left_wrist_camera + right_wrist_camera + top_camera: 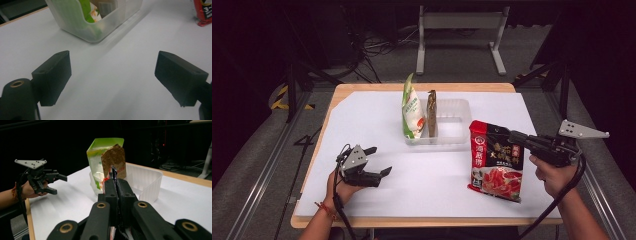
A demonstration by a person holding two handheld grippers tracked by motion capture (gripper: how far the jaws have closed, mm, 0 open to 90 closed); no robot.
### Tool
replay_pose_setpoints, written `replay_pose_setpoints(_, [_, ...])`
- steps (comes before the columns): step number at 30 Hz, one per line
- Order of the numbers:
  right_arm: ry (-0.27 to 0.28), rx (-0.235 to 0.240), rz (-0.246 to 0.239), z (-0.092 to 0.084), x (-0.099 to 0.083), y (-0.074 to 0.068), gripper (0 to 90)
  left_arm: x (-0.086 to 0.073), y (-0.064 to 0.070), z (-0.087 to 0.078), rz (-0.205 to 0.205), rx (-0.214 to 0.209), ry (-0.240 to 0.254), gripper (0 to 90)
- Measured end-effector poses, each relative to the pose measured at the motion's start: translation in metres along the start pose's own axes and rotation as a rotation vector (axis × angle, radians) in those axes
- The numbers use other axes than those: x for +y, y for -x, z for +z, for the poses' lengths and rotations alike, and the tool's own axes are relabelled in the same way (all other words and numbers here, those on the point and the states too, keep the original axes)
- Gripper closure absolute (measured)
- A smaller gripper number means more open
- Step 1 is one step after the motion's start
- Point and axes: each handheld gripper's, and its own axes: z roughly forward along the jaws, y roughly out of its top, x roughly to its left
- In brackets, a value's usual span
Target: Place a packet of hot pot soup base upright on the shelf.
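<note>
A red printed food packet (496,162) hangs upright at the right of the white table top. My right gripper (513,137) is shut on its upper right edge. In the right gripper view the jaws of the right gripper (115,187) are pressed together with the packet's thin edge (113,173) sticking up between them. My left gripper (381,160) rests low at the front left, open with nothing in it. In its own view the left gripper (112,72) shows wide jaws over bare table. A green-white packet (412,110) and a brown packet (431,114) stand upright in a clear bin (457,131).
The clear bin (75,22) sits mid-table, its right half bare. The white sheet (432,180) covers a wooden table (362,88). Beyond the table stand a metal frame (459,22) and cables on the floor. Aluminium rails run along both sides.
</note>
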Motion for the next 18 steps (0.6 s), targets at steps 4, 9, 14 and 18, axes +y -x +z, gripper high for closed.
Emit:
replay_pose_setpoints(4, [0.013, -0.004, -0.025, 0.002, 0.007, -0.004, 87.7, 0.0, 0.0, -0.001, -0.001, 0.003, 0.002, 14.3])
replay_pose_setpoints(9, [0.023, -0.016, -0.047, 0.003, 0.015, -0.008, 87.8, 0.0, 0.0, -0.001, 0.005, 0.006, 0.001, 14.2])
replay_pose_setpoints(14, [0.045, -0.035, -0.061, 0.001, 0.021, -0.008, 87.8, -0.001, -0.001, -0.003, 0.002, 0.018, 0.005, 14.3])
replay_pose_setpoints(18, [0.063, -0.061, -0.062, -0.002, 0.026, -0.004, 87.8, -0.001, -0.001, -0.003, 0.002, 0.019, 0.004, 14.2])
